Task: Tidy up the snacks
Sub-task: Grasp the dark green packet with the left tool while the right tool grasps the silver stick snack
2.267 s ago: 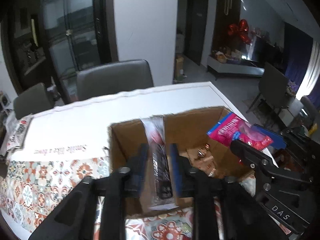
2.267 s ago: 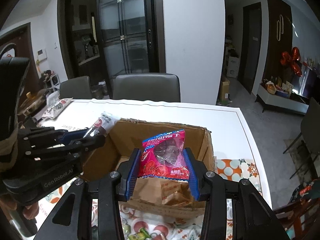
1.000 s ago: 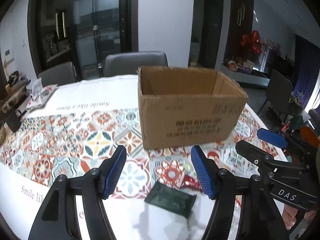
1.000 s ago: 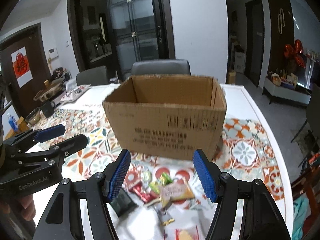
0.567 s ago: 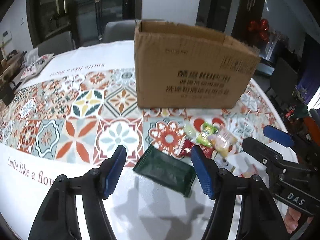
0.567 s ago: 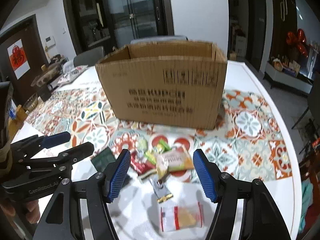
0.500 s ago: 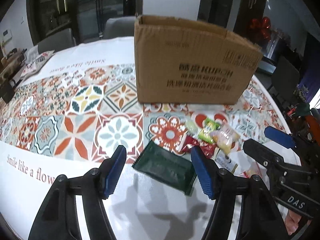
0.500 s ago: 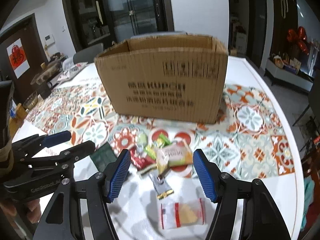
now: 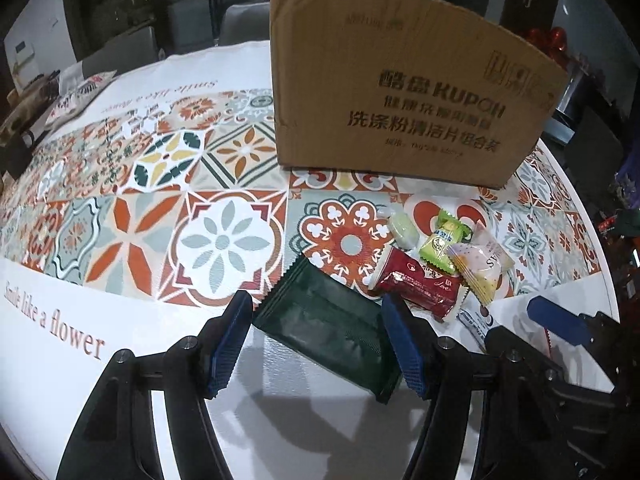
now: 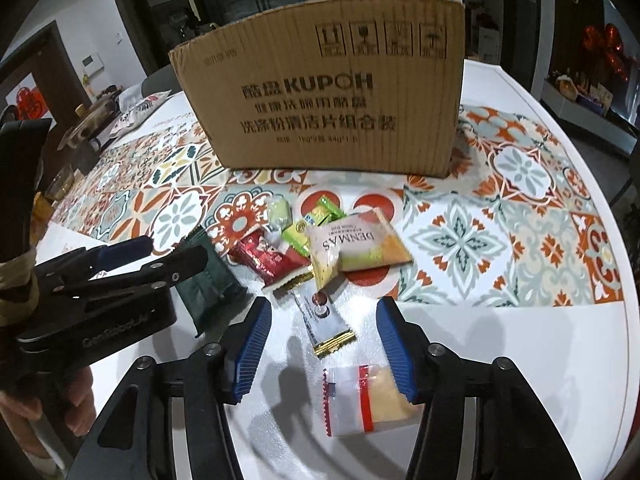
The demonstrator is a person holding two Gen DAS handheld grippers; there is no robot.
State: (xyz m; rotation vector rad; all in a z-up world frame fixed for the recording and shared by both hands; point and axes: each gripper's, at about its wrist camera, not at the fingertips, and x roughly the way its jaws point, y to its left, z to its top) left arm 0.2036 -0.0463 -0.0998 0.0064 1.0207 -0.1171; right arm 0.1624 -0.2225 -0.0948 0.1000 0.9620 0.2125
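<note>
A brown cardboard box (image 9: 400,92) (image 10: 332,92) stands on the patterned tablecloth. Several loose snacks lie in front of it. My left gripper (image 9: 316,340) is open, low over a dark green packet (image 9: 332,328) that lies between its fingers; this packet also shows in the right wrist view (image 10: 208,284). My right gripper (image 10: 324,344) is open and empty above a white and gold stick packet (image 10: 324,316) and a clear packet with red stripes (image 10: 364,400). A red packet (image 10: 272,260), green candies (image 10: 316,220) and a DENMAS packet (image 10: 356,248) lie beyond.
The table's white rim (image 10: 624,320) curves round at the right. Grey chairs (image 9: 240,20) stand behind the table. A printed bag (image 9: 80,92) and dishes (image 10: 84,128) sit at the far left. The other gripper shows in each view (image 9: 560,324) (image 10: 132,256).
Both grippers let their snack packets go over the box, then drew back and dropped low to the table in front of the box. The left gripper now straddles the dark green packet.
</note>
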